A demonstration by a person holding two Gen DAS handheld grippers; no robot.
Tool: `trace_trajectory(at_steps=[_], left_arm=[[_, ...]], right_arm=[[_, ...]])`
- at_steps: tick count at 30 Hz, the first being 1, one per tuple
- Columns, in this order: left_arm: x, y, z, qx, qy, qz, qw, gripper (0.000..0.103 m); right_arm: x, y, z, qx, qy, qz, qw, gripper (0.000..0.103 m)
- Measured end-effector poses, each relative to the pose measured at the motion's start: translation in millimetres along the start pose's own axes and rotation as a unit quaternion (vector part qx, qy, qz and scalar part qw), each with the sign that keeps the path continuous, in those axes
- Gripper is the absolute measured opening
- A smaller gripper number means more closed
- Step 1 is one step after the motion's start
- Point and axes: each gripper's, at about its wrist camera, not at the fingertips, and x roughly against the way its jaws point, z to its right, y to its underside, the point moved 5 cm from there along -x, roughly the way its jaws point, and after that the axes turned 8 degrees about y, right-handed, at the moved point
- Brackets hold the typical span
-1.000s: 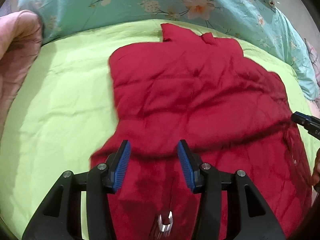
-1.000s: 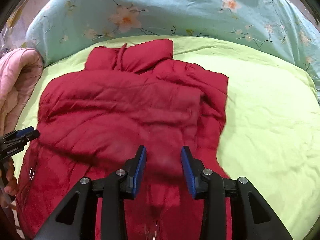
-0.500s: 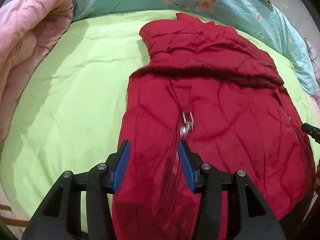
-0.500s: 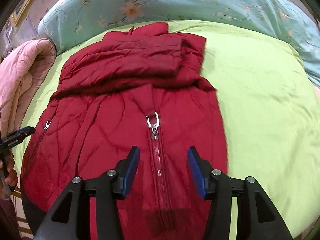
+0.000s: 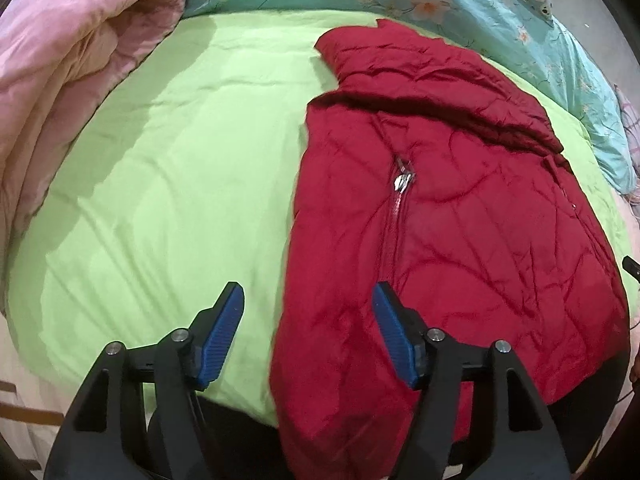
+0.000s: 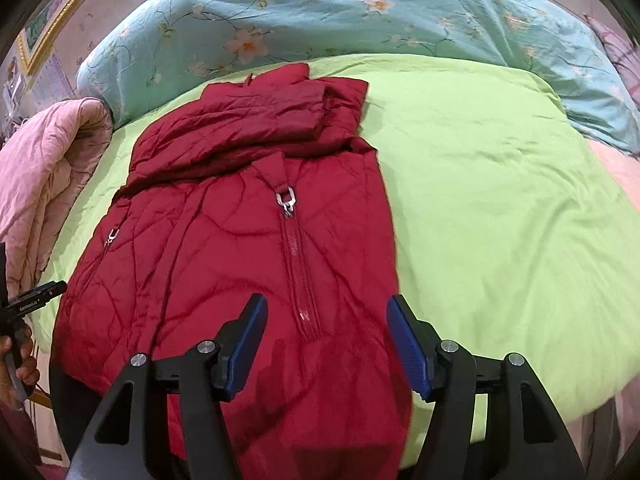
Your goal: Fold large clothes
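Note:
A red quilted jacket [image 5: 460,232] lies flat on the lime green bedspread [image 5: 180,180], zipper up, with its top part folded down over the chest. It also shows in the right wrist view [image 6: 240,248], with a silver zipper pull [image 6: 286,199]. My left gripper [image 5: 308,332] is open and empty, above the jacket's left hem edge. My right gripper [image 6: 326,340] is open and empty, above the jacket's lower right part. The jacket's hem hangs over the bed's near edge.
A rolled pink quilt [image 5: 68,80] lies at the left of the bed. A turquoise floral duvet [image 6: 340,16] lies along the far side. The green bedspread [image 6: 500,200] stretches to the right of the jacket. The other gripper's tip [image 6: 36,296] shows at the left edge.
Both grippers have pulled back toward the near edge of the bed and opened wider. The jacket's zippered front and its folded-down top have come into view.

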Motion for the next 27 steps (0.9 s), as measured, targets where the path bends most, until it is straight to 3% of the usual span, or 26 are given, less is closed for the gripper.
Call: trace_trajectory(at_steps=[12,20,27], left_arm=[[0,35,1,0.004,0.046,-0.045,0.9979,0.072],[-10,52,10,-0.003,0.077,-0.074,0.9943,0.073],[-15,60,11,0.006,0.093,-0.091,0.9915,0.073]], right_arm=[[16,42,27,-0.024,0.013,-0.031,0.999,0.071],[8,67,34,-0.065,-0.039,-0.066,0.995,0.072],[1,74,6,-0.032,-0.067,-0.078,0.994,0.073]])
